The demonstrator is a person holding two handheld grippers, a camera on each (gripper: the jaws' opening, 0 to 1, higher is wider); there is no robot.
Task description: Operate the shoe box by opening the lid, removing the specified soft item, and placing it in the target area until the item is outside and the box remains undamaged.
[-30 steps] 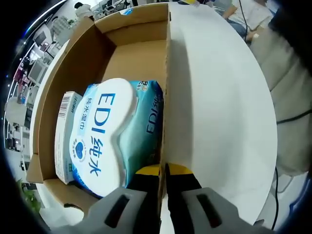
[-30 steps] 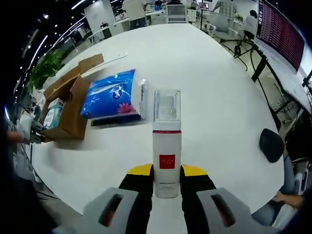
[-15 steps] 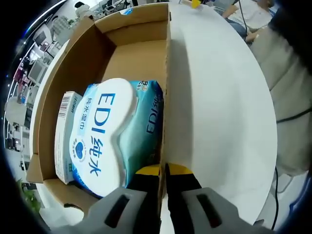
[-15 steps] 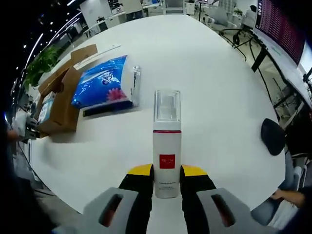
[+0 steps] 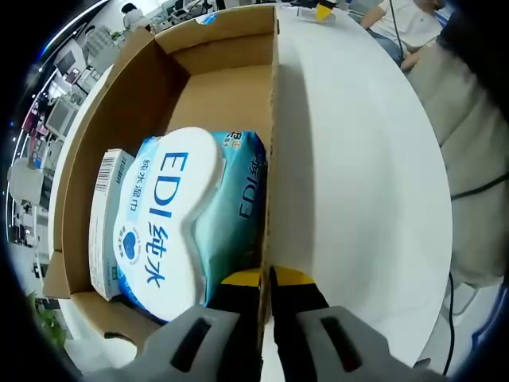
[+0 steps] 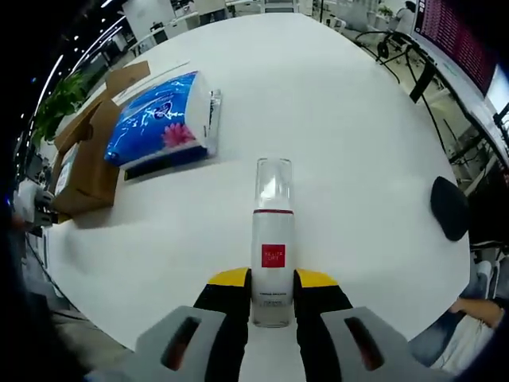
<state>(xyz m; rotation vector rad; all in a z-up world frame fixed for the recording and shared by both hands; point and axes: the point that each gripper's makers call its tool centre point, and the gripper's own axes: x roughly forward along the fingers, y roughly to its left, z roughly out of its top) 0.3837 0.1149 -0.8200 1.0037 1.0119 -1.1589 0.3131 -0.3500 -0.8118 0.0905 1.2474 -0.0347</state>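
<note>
The left gripper (image 5: 265, 280) pinches the side wall of the open brown cardboard shoe box (image 5: 273, 151), with a blue-and-white wet-wipes pack (image 5: 187, 219) lying inside just left of its jaws. The right gripper (image 6: 271, 280) clamps a white pump bottle with a clear cap (image 6: 272, 255) above the white table (image 6: 350, 159), the box (image 6: 83, 167) and a blue tissue pack (image 6: 163, 119) far ahead to its left. Judging by this, the lid is off and one soft pack is out; setting the bottle down remains.
</note>
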